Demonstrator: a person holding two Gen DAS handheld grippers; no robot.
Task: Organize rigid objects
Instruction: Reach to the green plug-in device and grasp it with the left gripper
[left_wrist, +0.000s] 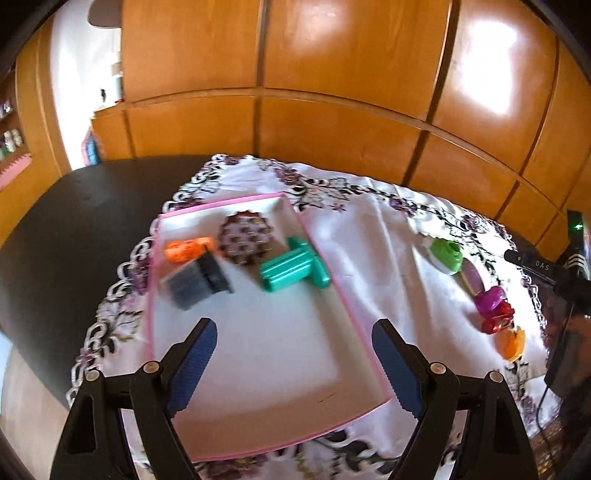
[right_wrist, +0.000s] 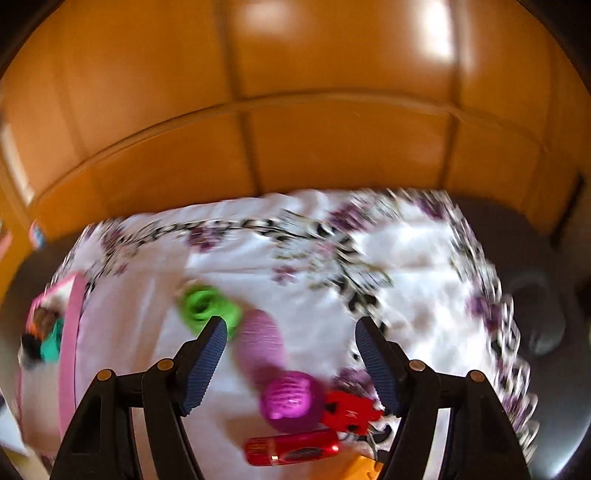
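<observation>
The left wrist view looks down on a white tray with a pink rim (left_wrist: 325, 266) lying on a flowered tablecloth (left_wrist: 369, 221), and four pieces are gathered at its far end: an orange piece (left_wrist: 184, 250) at about ten o'clock of the tray, a dark grey block (left_wrist: 197, 282) just below it, a brown perforated disc (left_wrist: 245, 238) toward twelve, and a teal bracket (left_wrist: 293, 269) at about two o'clock against the rim. They look sorted there so the near half stays free for more. The left gripper (left_wrist: 293, 347) hangs over that bare near half with its jaws wide and nothing between them. At three o'clock of the tray, well apart from it, a row of loose pieces waits on the cloth: a green one (left_wrist: 445, 255), a pale purple oval (left_wrist: 472, 278), a magenta one (left_wrist: 489, 300), a red one (left_wrist: 496, 319) and an orange one (left_wrist: 511, 344). The right wrist view, blurred, gives that row from close above, which the left view shows only small at its edge: the green piece (right_wrist: 207, 306) at eleven o'clock, the pink oval (right_wrist: 258, 339), the magenta piece (right_wrist: 290, 400), the red piece (right_wrist: 349, 408), and a red cylinder (right_wrist: 291, 446) at six o'clock. The right gripper (right_wrist: 290, 332) is wide and empty above the oval, likely lining up a pick. Only a sliver of the tray's rim (right_wrist: 72, 332) shows at nine o'clock here, so its contents are readable from the left view alone.
</observation>
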